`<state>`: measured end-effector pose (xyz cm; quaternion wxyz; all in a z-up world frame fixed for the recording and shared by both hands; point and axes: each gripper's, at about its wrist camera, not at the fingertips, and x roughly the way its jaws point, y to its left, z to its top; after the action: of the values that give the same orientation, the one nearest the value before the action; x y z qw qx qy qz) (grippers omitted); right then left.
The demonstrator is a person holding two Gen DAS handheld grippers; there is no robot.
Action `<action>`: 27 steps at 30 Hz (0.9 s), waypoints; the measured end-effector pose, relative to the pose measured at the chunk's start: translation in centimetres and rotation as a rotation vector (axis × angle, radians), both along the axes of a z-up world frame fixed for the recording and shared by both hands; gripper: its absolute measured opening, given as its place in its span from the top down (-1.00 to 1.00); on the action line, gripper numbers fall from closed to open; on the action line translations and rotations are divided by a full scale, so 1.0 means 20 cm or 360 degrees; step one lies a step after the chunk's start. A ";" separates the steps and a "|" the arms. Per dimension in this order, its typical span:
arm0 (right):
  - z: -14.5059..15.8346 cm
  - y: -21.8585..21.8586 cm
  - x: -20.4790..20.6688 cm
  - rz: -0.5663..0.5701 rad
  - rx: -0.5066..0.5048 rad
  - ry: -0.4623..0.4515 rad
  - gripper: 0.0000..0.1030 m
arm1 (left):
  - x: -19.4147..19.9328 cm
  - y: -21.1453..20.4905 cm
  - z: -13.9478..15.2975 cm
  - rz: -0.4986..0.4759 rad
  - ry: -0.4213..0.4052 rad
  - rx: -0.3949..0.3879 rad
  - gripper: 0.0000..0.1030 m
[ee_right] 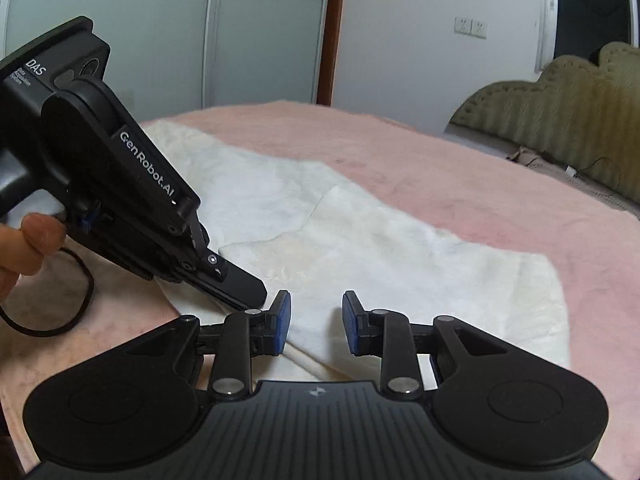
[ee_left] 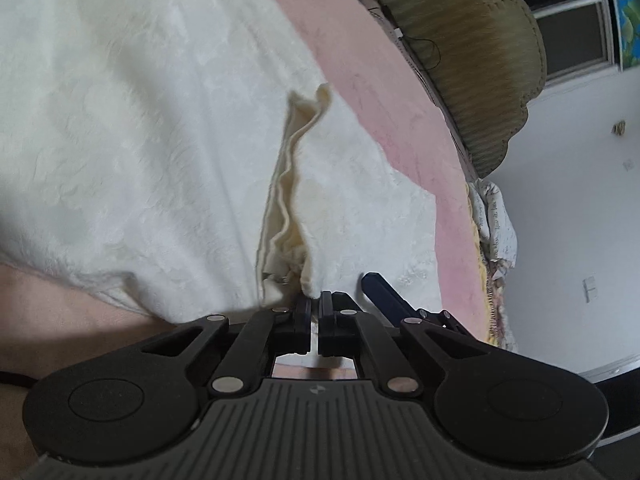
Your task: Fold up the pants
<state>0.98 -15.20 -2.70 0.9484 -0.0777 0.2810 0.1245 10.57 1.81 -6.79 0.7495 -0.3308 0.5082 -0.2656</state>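
- Cream pants (ee_right: 360,240) spread mid-frame over pink bed (ee_right: 440,168).
- Left tongs (ee_left: 314,300) pinched onto pants' bunched edge, lower centre.
- Right tongs (ee_right: 316,320) parted, gripping nothing.

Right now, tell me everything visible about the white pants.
The pants are cream-white, of soft fabric with a faint embossed pattern, lying mostly flat on the pink blanket. One layer already overlaps another, with a bunched hem ridge running toward the left gripper, which is shut on the near edge. The right gripper is open over the fabric.
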 end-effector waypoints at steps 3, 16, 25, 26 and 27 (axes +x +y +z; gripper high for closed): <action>0.02 -0.03 0.00 -0.0037 0.0085 -0.0017 0.33 | -0.01 0.05 0.04 0.0004 -0.0015 -0.0034 0.76; 0.05 0.19 0.11 0.0125 -0.0059 -0.0039 0.22 | -0.17 0.61 0.27 0.0548 -0.0413 0.0657 -0.31; 0.14 0.40 0.13 0.0293 -0.0019 -0.0110 0.20 | -0.31 0.79 0.42 0.0821 -0.0556 0.0801 -0.32; 0.15 0.45 0.12 0.0335 -0.0053 -0.0139 0.20 | -0.33 0.84 0.42 0.0859 -0.0522 0.0764 -0.32; 0.15 0.51 0.12 0.0379 -0.0091 -0.0155 0.20 | -0.33 0.90 0.41 0.0887 -0.0482 0.0711 -0.32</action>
<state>3.45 -5.00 0.38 0.9368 -0.1436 0.2269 0.2243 3.89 19.81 1.37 0.9131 -0.2419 0.3276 0.0196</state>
